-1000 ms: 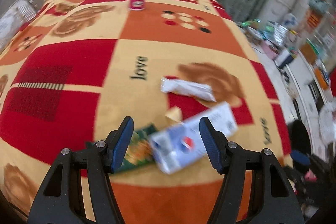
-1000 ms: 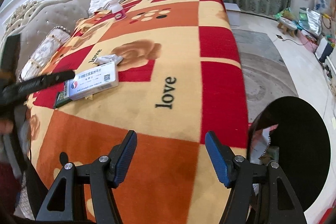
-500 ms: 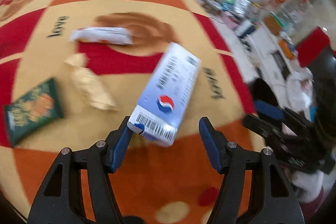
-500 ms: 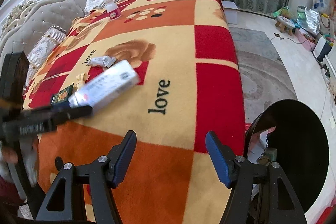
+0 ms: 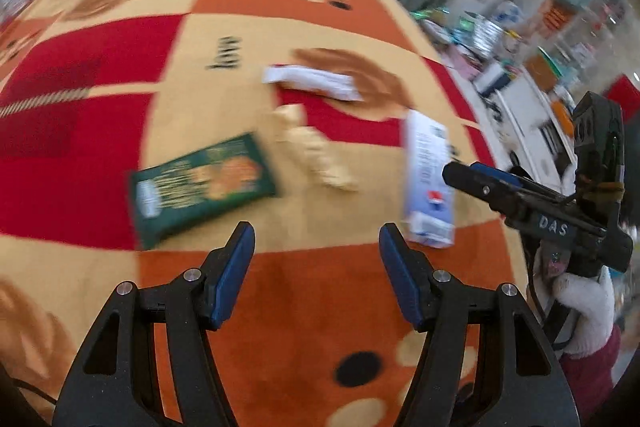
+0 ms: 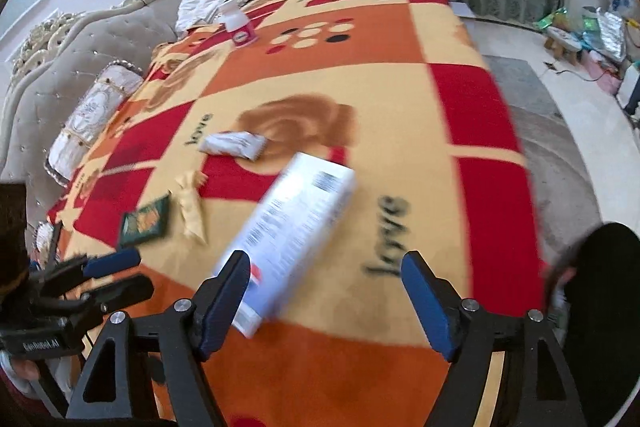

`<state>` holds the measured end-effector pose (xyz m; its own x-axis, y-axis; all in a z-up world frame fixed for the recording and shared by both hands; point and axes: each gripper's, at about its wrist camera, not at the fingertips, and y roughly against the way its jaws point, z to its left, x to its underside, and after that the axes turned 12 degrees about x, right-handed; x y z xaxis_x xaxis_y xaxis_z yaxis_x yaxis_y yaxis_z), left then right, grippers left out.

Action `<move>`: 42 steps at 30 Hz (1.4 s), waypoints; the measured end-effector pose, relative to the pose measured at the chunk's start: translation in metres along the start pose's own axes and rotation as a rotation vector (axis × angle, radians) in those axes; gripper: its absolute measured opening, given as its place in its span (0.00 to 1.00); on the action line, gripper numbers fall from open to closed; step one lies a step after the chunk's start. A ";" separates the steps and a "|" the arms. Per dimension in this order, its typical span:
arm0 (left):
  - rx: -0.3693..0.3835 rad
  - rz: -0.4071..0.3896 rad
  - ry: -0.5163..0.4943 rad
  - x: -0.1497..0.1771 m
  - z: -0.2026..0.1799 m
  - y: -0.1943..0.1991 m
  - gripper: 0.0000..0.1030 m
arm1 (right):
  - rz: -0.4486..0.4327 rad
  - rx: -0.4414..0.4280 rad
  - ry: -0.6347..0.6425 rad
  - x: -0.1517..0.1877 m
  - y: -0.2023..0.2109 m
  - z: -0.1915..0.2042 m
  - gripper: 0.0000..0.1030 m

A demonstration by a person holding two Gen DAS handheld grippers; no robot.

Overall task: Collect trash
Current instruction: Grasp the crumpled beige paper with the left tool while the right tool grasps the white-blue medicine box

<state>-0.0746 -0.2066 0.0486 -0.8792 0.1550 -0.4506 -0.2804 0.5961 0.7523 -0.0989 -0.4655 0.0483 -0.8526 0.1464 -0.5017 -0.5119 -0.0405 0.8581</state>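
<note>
Tossed from my left hand-held gripper, the white-and-blue cardboard box now lies ahead of my right hand-held gripper; both spread, empty, nothing visibly binned yet.

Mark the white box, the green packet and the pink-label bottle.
white box (image 6: pixel 298 223), right wrist view, middle of its printed top face.
green packet (image 5: pixel 202 189), left wrist view, centre of its front.
pink-label bottle (image 6: pixel 239 24), right wrist view, on its body.
</note>
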 end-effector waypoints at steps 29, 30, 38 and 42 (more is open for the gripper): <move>-0.083 -0.037 0.019 -0.047 -0.009 -0.063 0.15 | -0.031 0.040 0.083 0.007 -0.017 -0.015 0.57; -0.073 -0.042 0.014 -0.046 -0.012 -0.059 0.15 | -0.034 0.038 0.084 0.008 -0.015 -0.015 0.56; 0.003 -0.047 -0.051 -0.036 -0.052 -0.049 0.15 | -0.065 0.035 0.084 0.015 0.007 -0.020 0.52; 0.007 -0.041 -0.061 -0.031 -0.063 -0.053 0.15 | -0.059 0.037 0.075 0.021 0.009 -0.024 0.52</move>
<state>-0.0570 -0.2924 0.0531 -0.8420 0.1776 -0.5093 -0.3127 0.6086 0.7293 -0.1240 -0.4863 0.0430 -0.8275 0.0728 -0.5568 -0.5581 0.0025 0.8298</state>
